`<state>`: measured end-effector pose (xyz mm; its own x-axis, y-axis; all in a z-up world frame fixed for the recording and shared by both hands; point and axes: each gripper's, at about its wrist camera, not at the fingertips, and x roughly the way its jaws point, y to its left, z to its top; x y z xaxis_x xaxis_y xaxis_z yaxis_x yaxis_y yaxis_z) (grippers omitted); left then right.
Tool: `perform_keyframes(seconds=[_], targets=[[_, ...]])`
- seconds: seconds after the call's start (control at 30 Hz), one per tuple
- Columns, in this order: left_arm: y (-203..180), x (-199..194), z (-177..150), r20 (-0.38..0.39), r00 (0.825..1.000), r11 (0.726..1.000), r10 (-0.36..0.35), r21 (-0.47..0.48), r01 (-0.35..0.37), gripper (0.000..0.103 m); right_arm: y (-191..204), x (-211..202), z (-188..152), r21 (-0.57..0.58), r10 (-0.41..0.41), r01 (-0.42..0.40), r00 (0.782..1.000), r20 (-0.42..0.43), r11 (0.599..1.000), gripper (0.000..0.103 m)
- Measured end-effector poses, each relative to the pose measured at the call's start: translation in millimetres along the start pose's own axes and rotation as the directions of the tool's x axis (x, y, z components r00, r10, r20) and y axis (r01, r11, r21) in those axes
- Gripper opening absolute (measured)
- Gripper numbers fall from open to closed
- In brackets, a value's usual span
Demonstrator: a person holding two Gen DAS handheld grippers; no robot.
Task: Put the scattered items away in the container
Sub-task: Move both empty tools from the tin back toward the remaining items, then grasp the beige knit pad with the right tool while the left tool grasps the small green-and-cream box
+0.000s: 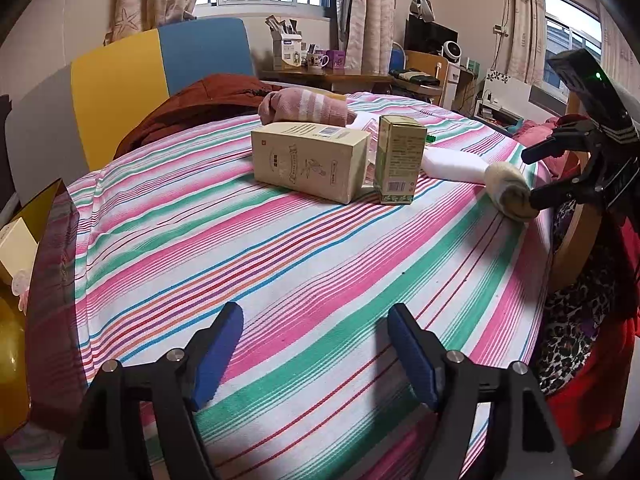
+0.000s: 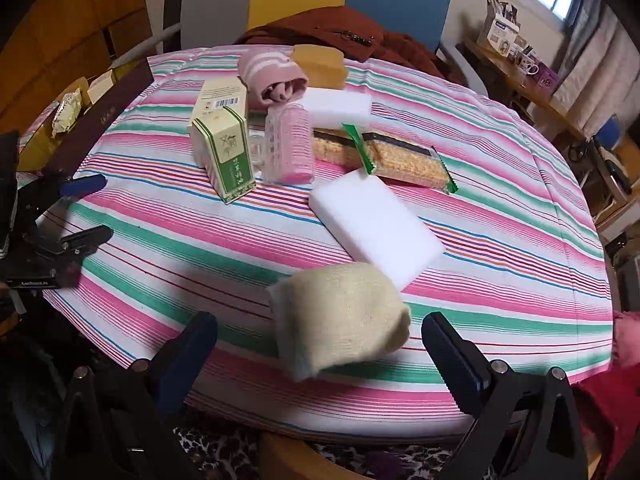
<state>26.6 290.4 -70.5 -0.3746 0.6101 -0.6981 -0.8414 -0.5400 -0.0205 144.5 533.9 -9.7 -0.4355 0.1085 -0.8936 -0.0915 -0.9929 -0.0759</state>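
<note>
The left tool (image 1: 316,348) is standing wide open over the striped bench (image 1: 320,256), holding nothing. The right tool (image 2: 320,344) is gaping around the cream sock (image 2: 340,316), not gripping it; the container (image 2: 120,88) is sitting at the bench's edge.

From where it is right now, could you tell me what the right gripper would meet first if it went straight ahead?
Most likely the rolled cream sock, lying between the open right gripper fingers near the table edge; depth is uncertain.

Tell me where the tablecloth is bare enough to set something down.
The widest bare patch of the tablecloth lies between the left gripper, the dark tray and the lying box. It is crowded behind the boxes: pink sock, sponges, snack bar.
</note>
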Motion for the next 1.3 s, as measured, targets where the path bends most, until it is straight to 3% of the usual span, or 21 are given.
perform_keyframes(seconds=[0.3,0.57,0.67,0.7,1.07,1.3], targets=[[1.2,2.5,0.5,-0.005,1.000,1.000,-0.014,-0.002,0.014,0.081,-3.2,24.9,19.0,-0.024,-0.036,0.033,0.988,-0.148,0.999,0.103],[-2.4,7.0,6.5,-0.032,0.999,1.000,-0.001,0.012,0.002,0.082,-13.9,34.5,25.7,0.033,-0.009,0.015,0.981,-0.195,0.999,0.103],[-5.2,6.5,13.4,-0.029,0.998,0.998,-0.060,0.010,0.060,0.075,-14.7,39.5,25.2,0.037,-0.014,0.022,0.975,-0.223,0.999,0.092],[-7.3,6.1,16.9,-0.025,0.997,0.997,-0.073,0.016,0.073,0.075,-14.8,41.1,24.5,0.033,-0.020,0.029,0.972,-0.233,0.999,0.081],[-41.3,14.8,72.4,0.047,0.983,0.977,-0.177,0.126,0.170,0.075,-16.9,32.6,24.4,0.028,-0.008,0.014,0.979,-0.203,1.000,0.079],[-50.4,41.9,95.0,0.027,0.981,0.974,-0.192,0.129,0.187,0.075,-15.5,31.7,18.2,0.032,-0.003,0.009,0.982,-0.189,0.999,0.079]])
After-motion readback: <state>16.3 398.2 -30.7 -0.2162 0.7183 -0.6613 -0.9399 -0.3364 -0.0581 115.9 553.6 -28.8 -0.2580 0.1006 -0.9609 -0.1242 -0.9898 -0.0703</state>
